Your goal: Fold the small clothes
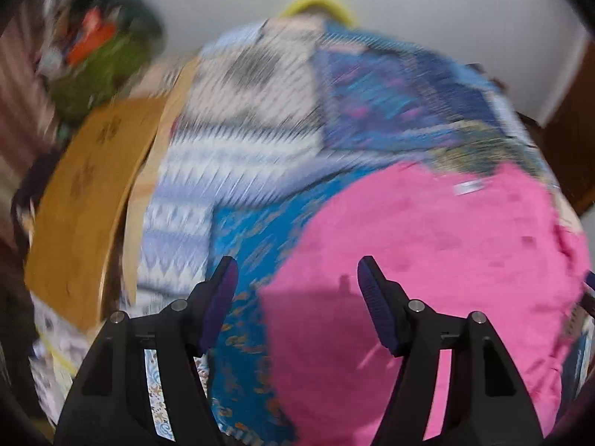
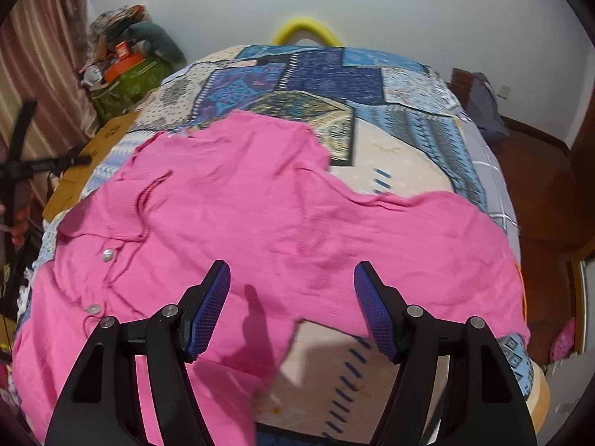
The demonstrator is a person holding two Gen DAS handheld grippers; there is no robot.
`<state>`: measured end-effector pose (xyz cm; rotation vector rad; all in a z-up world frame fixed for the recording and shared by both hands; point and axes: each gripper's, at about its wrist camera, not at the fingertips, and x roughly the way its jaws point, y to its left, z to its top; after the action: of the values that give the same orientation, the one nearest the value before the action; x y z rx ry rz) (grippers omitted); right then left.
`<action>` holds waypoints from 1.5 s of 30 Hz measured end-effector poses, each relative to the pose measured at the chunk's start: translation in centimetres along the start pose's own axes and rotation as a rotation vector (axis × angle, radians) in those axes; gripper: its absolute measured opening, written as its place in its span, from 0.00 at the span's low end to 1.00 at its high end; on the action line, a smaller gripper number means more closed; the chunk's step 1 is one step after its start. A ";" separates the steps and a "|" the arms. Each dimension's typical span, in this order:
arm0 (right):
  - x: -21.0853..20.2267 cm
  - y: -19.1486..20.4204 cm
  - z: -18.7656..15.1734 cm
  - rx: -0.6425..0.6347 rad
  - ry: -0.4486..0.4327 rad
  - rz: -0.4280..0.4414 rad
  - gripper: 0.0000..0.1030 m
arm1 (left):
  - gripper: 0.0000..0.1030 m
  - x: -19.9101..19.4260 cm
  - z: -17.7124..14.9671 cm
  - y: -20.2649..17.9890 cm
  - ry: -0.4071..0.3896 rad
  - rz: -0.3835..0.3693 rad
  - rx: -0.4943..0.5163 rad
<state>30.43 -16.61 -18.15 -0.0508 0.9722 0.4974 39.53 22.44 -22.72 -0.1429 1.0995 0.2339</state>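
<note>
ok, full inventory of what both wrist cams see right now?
shirt: 1, pink, spread flat on the bed, unfolded; two pale buttons near its left side
bedspread: 1, blue and cream patchwork, covers the bed under the shirt
yellow tube: 1, curved, at the far end of the bed
board: 1, tan, along the bed's left edge
clutter pile: green, orange and dark items, far left corner by the wall
curtain: pinkish striped, left wall
dark stand: 1, black, left of the bed
left claw: open, above the shirt's edge; view blurred
right claw: open, above the shirt's near part, holding nothing
</note>
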 end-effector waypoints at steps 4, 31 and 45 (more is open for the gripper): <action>-0.3 -2.0 -0.7 0.041 0.000 -0.043 0.64 | 0.62 4.0 -0.9 1.5 0.107 -0.054 -0.067; -0.8 -13.4 -2.5 0.348 0.002 -0.118 0.24 | 0.44 -2.9 -1.0 0.6 -0.085 -0.058 -0.036; -5.7 -8.9 1.4 0.168 -0.115 -0.139 0.04 | 0.45 -7.4 -5.2 -3.9 -0.110 -0.091 0.113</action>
<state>32.69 -26.34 -14.42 0.0603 0.8872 0.2868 32.80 16.59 -18.42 -0.0778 0.9919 0.0966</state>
